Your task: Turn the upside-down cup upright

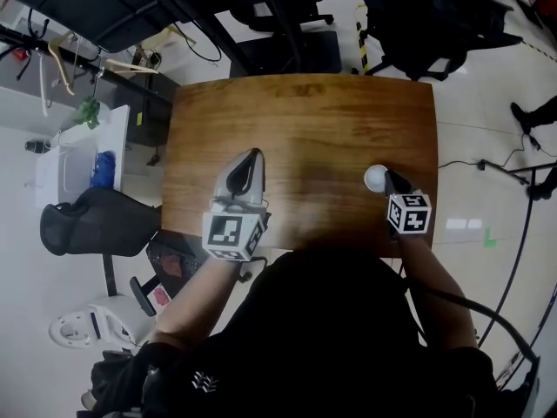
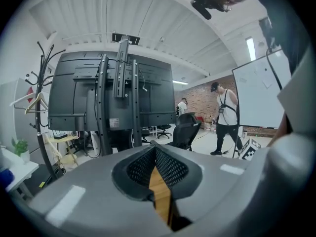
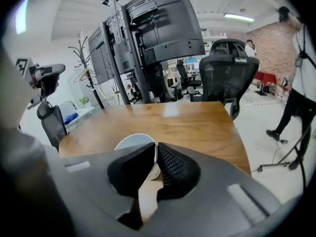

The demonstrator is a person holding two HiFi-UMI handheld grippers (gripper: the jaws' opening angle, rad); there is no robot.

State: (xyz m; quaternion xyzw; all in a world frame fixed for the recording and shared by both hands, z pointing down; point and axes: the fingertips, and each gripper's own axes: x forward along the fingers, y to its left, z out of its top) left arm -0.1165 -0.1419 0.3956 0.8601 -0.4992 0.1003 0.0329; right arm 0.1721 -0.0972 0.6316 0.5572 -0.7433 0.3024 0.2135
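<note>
White cup (image 1: 375, 178), table (image 1: 305, 129) — brown woodgrain

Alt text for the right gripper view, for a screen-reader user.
The right gripper, seen along its own jaws, is closed on the edge of a white cup standing on a wooden table. Beyond the table stand a black office chair and the backs of large screens on stands.

Head view: from high above, steeply down onto the surface (image 1: 305, 138). Both gripper views: low and close, facing the monitor stand (image 2: 118, 83); right one tilted down, sharing that surface.
</note>
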